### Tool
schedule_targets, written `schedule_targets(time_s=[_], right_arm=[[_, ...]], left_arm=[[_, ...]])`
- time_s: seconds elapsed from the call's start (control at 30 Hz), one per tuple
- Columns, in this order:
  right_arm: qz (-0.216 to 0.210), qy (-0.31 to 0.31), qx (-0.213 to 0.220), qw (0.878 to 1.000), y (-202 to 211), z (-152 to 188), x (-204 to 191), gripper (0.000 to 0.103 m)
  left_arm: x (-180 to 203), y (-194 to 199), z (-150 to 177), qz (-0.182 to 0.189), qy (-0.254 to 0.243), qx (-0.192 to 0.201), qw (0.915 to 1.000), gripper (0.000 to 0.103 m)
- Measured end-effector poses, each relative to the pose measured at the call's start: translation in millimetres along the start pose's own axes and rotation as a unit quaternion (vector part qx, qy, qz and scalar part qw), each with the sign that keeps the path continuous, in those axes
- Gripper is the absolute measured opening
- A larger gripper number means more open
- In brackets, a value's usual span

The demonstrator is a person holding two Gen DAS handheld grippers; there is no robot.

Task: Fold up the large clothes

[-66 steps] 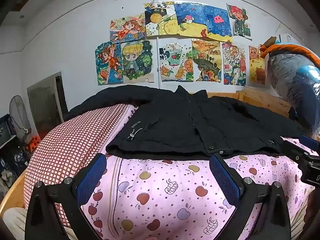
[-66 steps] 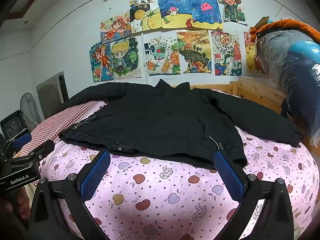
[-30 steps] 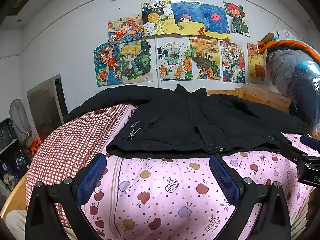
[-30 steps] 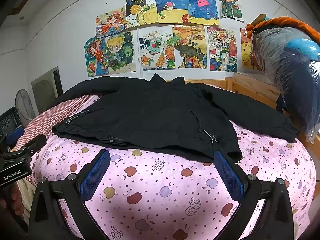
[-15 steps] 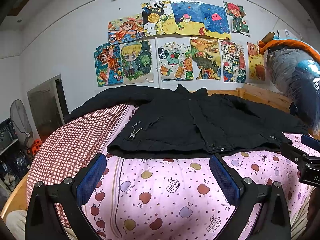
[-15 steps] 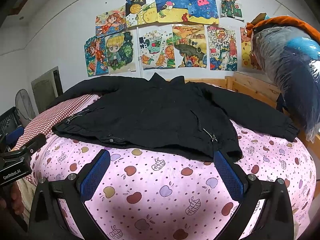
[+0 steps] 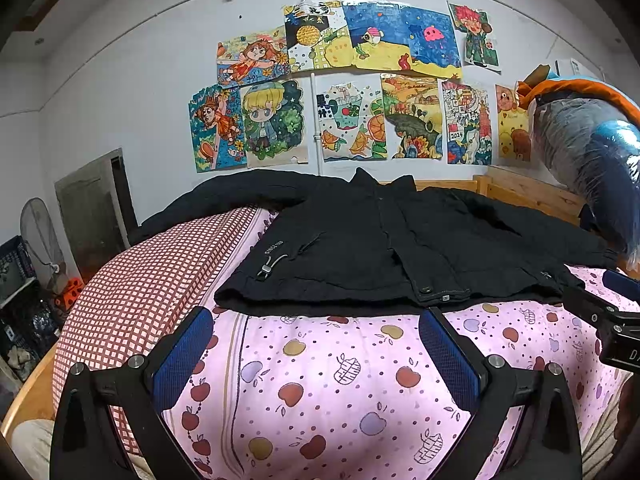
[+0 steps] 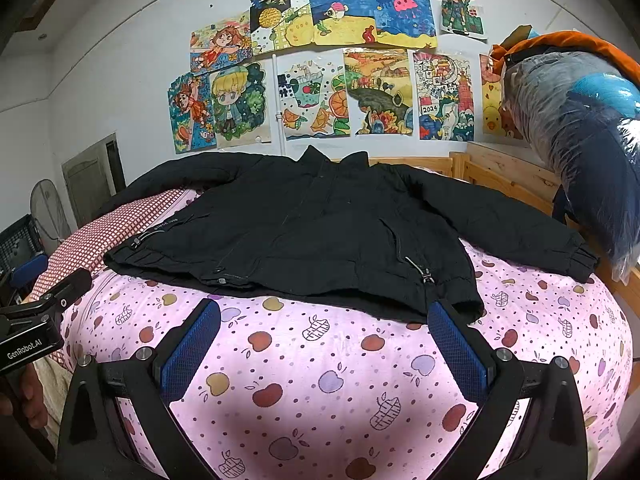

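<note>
1. Left gripper [image 7: 316, 354]: jaws spread wide, nothing between the blue pads [image 7: 182, 354]; it hovers over the near part of the bed, short of the garment's hem.
2. Right gripper [image 8: 326, 344]: likewise wide open and empty, its right pad [image 8: 456, 344] just before the garment's near right corner. In this view the left gripper appears at the left edge, held by a hand [image 8: 30, 398].
3. Apple-print sheet [image 7: 340, 380]: pink bedding directly beneath both grippers; a red-checked pillow [image 7: 152, 284] lies to the left.
4. Black jacket [image 8: 320, 232]: the task's garment, laid flat and front-up across the bed, collar toward the wall, hem nearest the grippers, both sleeves [image 8: 516, 224] stretched outward; the left sleeve rests over the pillow.
5. Handling, judged: the jacket appears padded and soft, moderately heavy, and likely to sag and drag when lifted rather than hold shape. The shell looks smooth, so a shallow pinch may slip.
6. Hold points, judged: the thick hem corners, or a cuff and shoulder seam, offer firm bites for bringing a sleeve across the body.
7. Surroundings: a wooden bed frame [image 8: 500, 176], a plastic-wrapped bundle [image 8: 580, 128] at right, and drawings [image 8: 320, 60] on the wall behind.
</note>
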State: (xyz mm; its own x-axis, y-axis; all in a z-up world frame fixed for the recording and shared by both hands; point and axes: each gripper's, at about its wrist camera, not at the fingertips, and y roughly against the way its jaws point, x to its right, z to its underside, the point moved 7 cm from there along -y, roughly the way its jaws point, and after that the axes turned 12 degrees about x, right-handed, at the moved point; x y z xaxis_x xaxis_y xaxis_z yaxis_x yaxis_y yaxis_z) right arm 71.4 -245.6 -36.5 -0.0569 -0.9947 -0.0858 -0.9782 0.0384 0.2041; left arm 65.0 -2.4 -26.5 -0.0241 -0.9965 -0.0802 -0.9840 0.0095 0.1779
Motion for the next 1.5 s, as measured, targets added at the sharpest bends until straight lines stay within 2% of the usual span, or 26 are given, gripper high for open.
schedule_targets(time_s=[0.83,1.07,1.17,1.33,1.43,1.5], right_arm=[[0.000,-0.001,0.004,1.000,-0.9,-0.2,1.3,0.102],[0.005,-0.002,0.004,1.000,-1.4,2.2,4.2,0.102],[0.017,-0.007,0.002,1.000,-3.7,5.1,9.3,0.102],[0.025,-0.065,-0.054,0.996,-18.9,18.1,41.7,0.102],[0.057,-0.101,-0.073,0.991,-24.8,19.5,80.3,0.102],[0.100,-0.126,-0.058,0.985,-25.2,13.3,114.2,0.102]], left_arm=[[-5.8,-1.8,4.3,0.001,-0.005,-0.002,1.0000,0.103],[-0.3,-4.9,9.4,0.004,-0.009,-0.008,0.9999,0.103],[0.6,-10.0,10.5,0.017,-0.005,-0.025,0.9995,0.103],[-3.7,-39.2,5.2,0.041,-0.020,-0.083,0.9955,0.103],[-4.8,-50.9,-9.7,0.051,-0.036,-0.078,0.9949,0.103],[-4.5,-57.1,-22.3,0.054,-0.046,-0.064,0.9955,0.103]])
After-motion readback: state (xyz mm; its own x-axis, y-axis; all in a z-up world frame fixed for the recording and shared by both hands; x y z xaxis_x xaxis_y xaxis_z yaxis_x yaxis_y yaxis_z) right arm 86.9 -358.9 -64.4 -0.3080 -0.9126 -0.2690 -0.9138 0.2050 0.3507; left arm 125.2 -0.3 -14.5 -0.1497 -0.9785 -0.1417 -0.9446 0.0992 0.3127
